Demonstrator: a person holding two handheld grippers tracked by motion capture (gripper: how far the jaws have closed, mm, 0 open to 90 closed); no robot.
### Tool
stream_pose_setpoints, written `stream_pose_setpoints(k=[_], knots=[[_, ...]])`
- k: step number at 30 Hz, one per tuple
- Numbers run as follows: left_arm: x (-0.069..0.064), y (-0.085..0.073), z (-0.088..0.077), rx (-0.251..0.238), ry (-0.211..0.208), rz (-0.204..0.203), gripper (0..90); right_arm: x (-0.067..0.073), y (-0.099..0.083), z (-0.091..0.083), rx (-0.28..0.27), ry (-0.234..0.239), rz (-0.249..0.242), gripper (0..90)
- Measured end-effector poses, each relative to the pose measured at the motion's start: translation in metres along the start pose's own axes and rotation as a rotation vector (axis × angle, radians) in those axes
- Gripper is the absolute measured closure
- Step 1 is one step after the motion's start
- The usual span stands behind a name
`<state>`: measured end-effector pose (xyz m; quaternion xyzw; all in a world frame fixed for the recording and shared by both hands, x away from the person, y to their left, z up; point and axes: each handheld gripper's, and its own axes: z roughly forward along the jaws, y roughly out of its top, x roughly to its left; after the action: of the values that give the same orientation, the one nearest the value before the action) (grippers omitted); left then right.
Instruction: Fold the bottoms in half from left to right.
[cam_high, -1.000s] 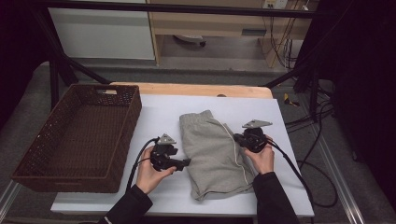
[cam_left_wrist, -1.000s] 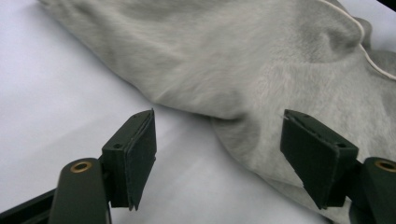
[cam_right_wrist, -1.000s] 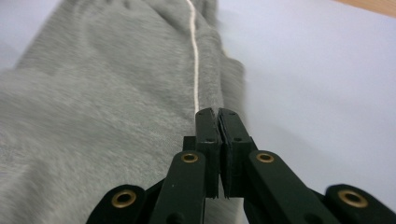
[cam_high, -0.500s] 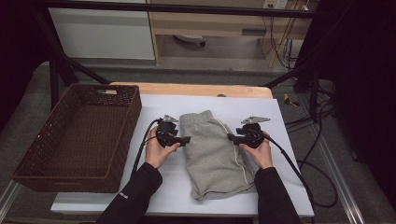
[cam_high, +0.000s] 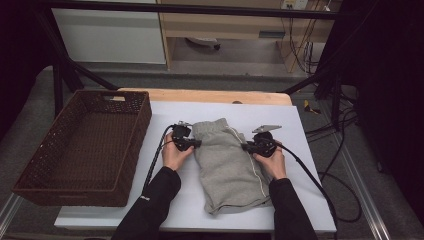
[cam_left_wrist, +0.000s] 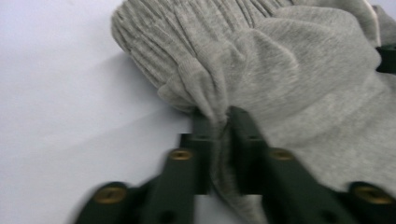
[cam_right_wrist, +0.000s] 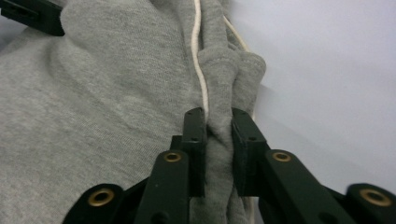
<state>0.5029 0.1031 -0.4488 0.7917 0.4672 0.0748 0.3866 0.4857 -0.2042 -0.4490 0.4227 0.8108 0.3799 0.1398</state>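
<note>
Grey shorts (cam_high: 230, 165) with a white side stripe lie folded on the white table top (cam_high: 310, 200). My left gripper (cam_high: 198, 144) has just been closing and is shut on the shorts' left edge near the ribbed waistband. In the left gripper view its jaws pinch a fold of the grey cloth (cam_left_wrist: 219, 116). My right gripper (cam_high: 245, 146) has also just been closing and is shut on the shorts' right edge. There the right gripper view has the cloth (cam_right_wrist: 218, 119) bunched between the jaws beside the white stripe (cam_right_wrist: 198, 56).
A brown wicker basket (cam_high: 75, 185) stands at the left of the table. A wooden strip (cam_high: 210, 95) runs along the table's far edge. Black cables (cam_high: 310, 175) trail from both grippers toward the front and right.
My left gripper moved away from me and right to the shorts' left edge and closed on it. The right gripper shifted slightly, opened and closed again on the right edge.
</note>
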Motion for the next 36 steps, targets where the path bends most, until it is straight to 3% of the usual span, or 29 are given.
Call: stream_pose_setpoints(k=[2, 4, 7, 9, 11, 13, 14, 17, 20, 23, 30, 33, 36], knots=[[-0.001, 0.004, -0.002, 0.014, 0.018, 0.028, 87.0, 0.000, 0.001, -0.001, -0.002, 0.000, -0.001, 80.5], [-0.002, 0.011, -0.006, -0.003, 0.039, 0.052, 87.5, 0.000, 0.003, -0.003, -0.021, 0.003, 0.000, 80.9], [-0.001, 0.040, -0.015, -0.035, 0.085, 0.091, 87.7, 0.001, 0.009, -0.006, -0.058, -0.008, 0.012, 81.1], [0.000, 0.057, -0.016, -0.052, 0.121, 0.110, 87.7, 0.003, 0.017, -0.008, -0.124, -0.033, 0.026, 81.1], [0.004, 0.072, -0.011, -0.071, 0.129, 0.108, 87.4, 0.004, 0.023, -0.007, -0.164, -0.076, 0.029, 80.0], [0.004, 0.074, -0.005, -0.073, 0.128, 0.098, 83.3, 0.004, 0.026, 0.000, -0.135, -0.142, 0.031, 70.0], [0.003, 0.073, -0.004, -0.063, 0.125, 0.095, 74.7, 0.004, 0.025, 0.004, -0.102, -0.159, 0.037, 61.6], [-0.004, 0.062, -0.005, 0.001, 0.100, 0.113, 57.5, 0.008, 0.018, 0.001, -0.101, -0.170, 0.029, 48.1], [-0.007, 0.045, -0.014, -0.024, 0.043, 0.092, 43.9, 0.014, 0.011, -0.015, -0.133, -0.139, 0.035, 40.9], [-0.013, 0.032, -0.023, -0.005, 0.040, 0.107, 38.1, 0.021, 0.004, -0.031, -0.141, -0.108, 0.027, 33.4], [-0.032, -0.003, -0.052, -0.002, -0.027, 0.126, 37.4, 0.040, -0.019, -0.060, -0.133, -0.046, 0.023, 28.7], [-0.041, -0.021, -0.063, 0.023, -0.047, 0.137, 43.5, 0.047, -0.030, -0.067, -0.094, -0.040, -0.005, 29.3], [-0.050, -0.044, -0.075, 0.042, -0.086, 0.137, 50.0, 0.052, -0.040, -0.076, -0.087, -0.016, 0.000, 34.2]])
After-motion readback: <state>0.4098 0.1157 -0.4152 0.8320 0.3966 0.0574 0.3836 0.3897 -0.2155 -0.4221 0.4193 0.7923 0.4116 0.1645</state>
